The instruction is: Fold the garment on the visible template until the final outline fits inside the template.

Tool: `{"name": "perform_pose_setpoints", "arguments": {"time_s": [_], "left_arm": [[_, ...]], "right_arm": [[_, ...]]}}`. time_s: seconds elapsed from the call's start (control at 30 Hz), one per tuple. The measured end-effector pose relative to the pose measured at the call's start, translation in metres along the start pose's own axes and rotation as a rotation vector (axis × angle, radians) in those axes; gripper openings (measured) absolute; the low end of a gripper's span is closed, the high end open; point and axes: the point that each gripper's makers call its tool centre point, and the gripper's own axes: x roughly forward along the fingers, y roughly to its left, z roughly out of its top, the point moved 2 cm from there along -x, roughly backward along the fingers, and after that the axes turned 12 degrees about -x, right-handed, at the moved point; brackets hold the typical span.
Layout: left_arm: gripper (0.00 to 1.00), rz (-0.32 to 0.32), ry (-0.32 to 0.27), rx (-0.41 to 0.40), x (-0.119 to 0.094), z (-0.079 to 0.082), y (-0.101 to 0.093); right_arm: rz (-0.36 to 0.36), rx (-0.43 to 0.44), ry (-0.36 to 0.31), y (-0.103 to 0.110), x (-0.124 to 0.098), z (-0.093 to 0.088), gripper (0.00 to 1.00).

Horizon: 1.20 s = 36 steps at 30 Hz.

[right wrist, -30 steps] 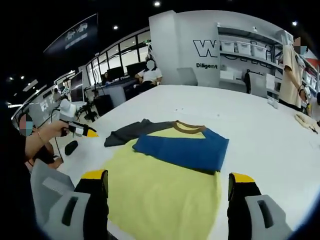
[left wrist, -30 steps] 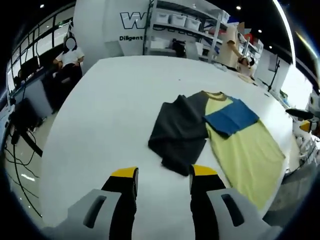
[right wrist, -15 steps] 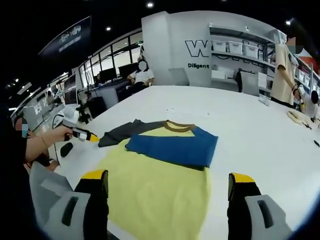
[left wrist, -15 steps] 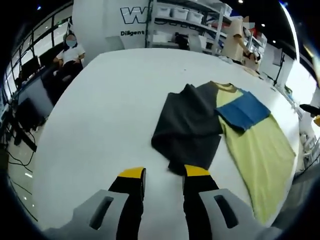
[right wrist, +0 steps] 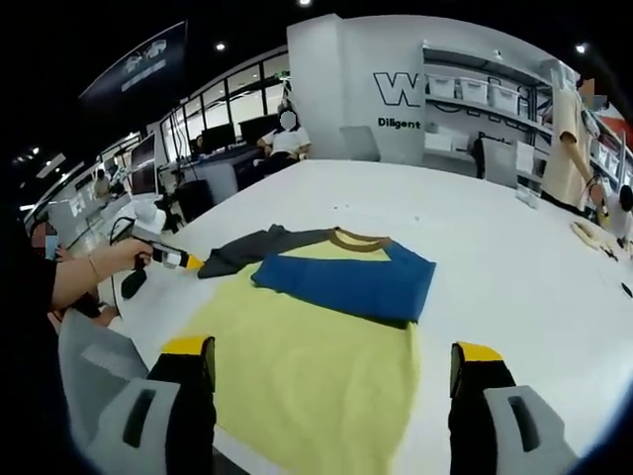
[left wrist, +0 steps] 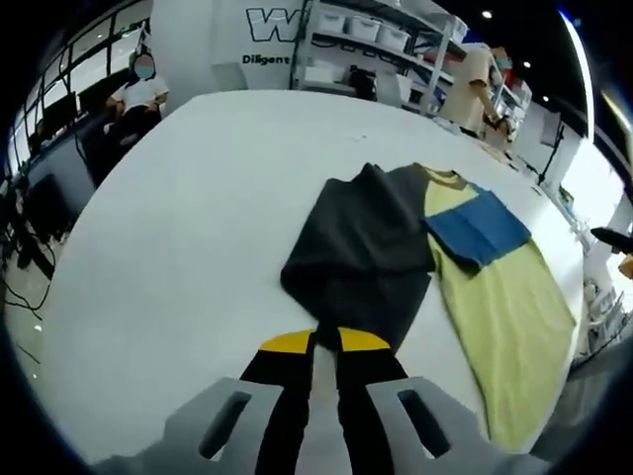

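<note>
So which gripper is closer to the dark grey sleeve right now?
Left. The left gripper is at the near edge of the dark grey sleeve, jaws almost shut. The right gripper hangs open over the yellow body, apart from the sleeve.

person sitting at far desk (right wrist: 288,139) | shelves holding white bins (right wrist: 473,94) | another person standing by shelves (right wrist: 575,139)

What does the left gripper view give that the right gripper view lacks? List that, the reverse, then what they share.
Left gripper view: the left gripper, jaws nearly together at the near edge of the dark grey sleeve, spread wide.
Right gripper view: the right gripper, jaws wide apart, and a hand beside the sleeve's tip.
Both: the yellow garment, its blue sleeve folded across, the white table.
</note>
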Motion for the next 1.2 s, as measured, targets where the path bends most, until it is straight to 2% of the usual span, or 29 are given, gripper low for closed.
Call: {"name": "perform_pose_setpoints", "arguments": {"time_s": [0.2, 0.27, 0.4, 0.53, 0.77, 0.97, 1.2], "left_arm": [[0.03, -0.020, 0.005, -0.013, 0.000, 0.000, -0.002], [0.02, -0.022, 0.007, 0.015, -0.001, 0.000, -0.001], [0.02, -0.010, -0.024, 0.018, -0.008, 0.007, 0.004], [0.02, 0.015, -0.053, 0.001, -0.015, 0.015, 0.014], [0.02, 0.068, -0.072, -0.012, -0.023, 0.024, 0.037], [0.02, 0.138, -0.083, 0.013, -0.028, 0.034, 0.060], [0.02, 0.175, -0.121, 0.010, -0.035, 0.053, 0.077]], "right_arm": [[-0.006, 0.004, 0.010, -0.001, -0.001, -0.004, 0.96], [-0.005, 0.003, 0.016, 0.000, -0.001, -0.005, 0.95], [-0.004, 0.003, 0.021, 0.002, -0.003, -0.007, 0.94], [-0.005, 0.006, 0.029, 0.003, -0.003, -0.010, 0.94], [-0.003, 0.000, 0.031, 0.003, -0.001, -0.009, 0.93], [0.006, -0.005, 0.032, 0.005, 0.000, -0.009, 0.94], [0.027, -0.008, 0.042, 0.009, 0.002, -0.011, 0.96]]}}
